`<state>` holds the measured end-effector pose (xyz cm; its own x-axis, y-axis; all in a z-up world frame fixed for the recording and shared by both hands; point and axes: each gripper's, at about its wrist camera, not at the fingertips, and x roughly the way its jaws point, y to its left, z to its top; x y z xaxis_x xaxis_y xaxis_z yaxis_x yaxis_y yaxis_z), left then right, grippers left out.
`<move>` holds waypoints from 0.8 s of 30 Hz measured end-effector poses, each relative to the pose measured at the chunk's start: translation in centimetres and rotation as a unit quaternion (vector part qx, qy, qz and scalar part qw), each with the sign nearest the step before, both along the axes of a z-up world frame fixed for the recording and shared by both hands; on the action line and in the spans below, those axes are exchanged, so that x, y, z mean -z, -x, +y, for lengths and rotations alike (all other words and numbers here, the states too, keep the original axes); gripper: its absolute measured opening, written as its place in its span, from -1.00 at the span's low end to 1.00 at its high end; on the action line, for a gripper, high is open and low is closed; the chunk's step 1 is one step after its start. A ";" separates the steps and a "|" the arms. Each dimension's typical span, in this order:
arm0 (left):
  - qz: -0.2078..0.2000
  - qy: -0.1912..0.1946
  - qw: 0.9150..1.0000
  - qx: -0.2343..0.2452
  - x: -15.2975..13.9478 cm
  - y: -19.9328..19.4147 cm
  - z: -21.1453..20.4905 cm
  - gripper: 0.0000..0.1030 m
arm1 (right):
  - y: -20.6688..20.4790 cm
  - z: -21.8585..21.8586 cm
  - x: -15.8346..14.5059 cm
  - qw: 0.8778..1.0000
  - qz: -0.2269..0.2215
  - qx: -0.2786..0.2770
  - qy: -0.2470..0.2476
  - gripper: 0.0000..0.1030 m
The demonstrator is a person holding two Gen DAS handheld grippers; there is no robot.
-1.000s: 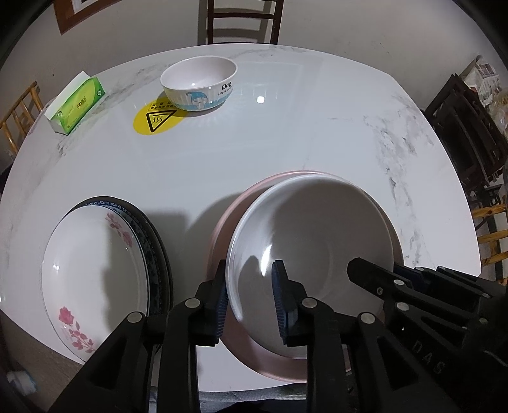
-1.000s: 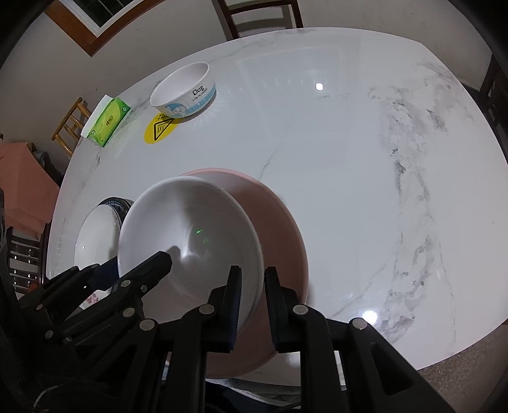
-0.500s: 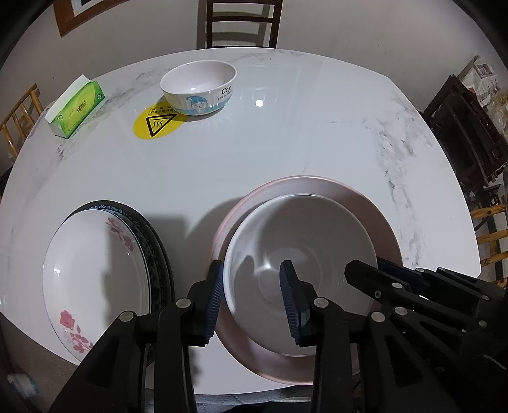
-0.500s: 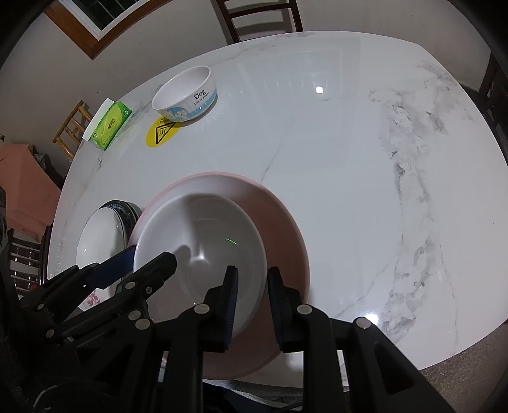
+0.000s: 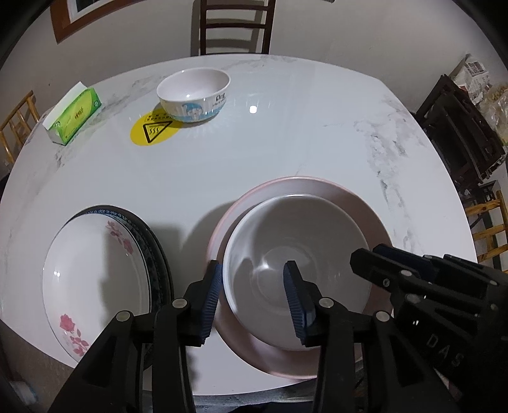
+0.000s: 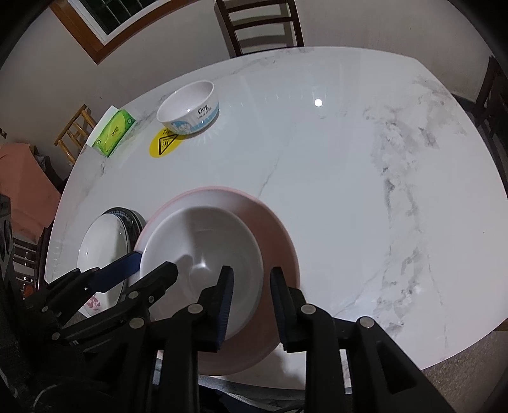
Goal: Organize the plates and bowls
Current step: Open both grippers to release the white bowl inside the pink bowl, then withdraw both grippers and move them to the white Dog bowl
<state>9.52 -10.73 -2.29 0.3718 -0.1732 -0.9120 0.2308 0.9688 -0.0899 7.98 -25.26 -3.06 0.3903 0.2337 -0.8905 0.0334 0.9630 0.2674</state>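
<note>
On the near part of the white marble table (image 5: 285, 149), the white bowl (image 5: 298, 270) sits nested inside the pink bowl (image 5: 355, 203), and everything else can be placed from that pair. The left gripper (image 5: 252, 295) straddles the white bowl's near-left rim, one blue pad outside the wall and the other inside; its jaws have just been opening, and a gap shows on the inner side of the rim, so the pads no longer pinch the bowl. The right gripper (image 6: 250, 300) straddles the same bowl's near-right rim, with the inner finger over the white interior and the outer finger over the pink bowl's wall; its jaws have likewise just been opening, and they stand apart from the rim rather than pressed on it. Both grippers point steeply downward. Just left of the pink bowl lies the flowered plate (image 5: 95, 279), white with pink roses, resting on top of a dark-rimmed plate (image 5: 155, 251) whose edge shows along its right side. Well beyond the nested bowls, toward the far left of the table, a cartoon-printed bowl (image 5: 193, 95) stands partly over a yellow warning sticker (image 5: 149, 132), and a green tissue box (image 5: 74, 116) lies left of that. A wooden chair (image 5: 235, 25) stands behind the far table edge.
</note>
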 end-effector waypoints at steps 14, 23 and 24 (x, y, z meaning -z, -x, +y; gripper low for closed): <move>-0.057 -0.006 0.998 0.008 -2.2 0.8 0.8 -0.20 | -0.6 -0.6 -2.3 0.999 -0.050 -0.005 0.011 -0.51; -0.065 -0.012 0.998 0.000 -2.8 0.6 1.7 -0.16 | -1.6 -1.1 -3.2 0.997 -0.071 -0.012 0.015 -0.51; -0.065 -0.013 0.998 -0.001 -2.8 0.6 1.9 -0.16 | -1.8 -1.3 -3.2 0.997 -0.071 -0.012 0.012 -0.51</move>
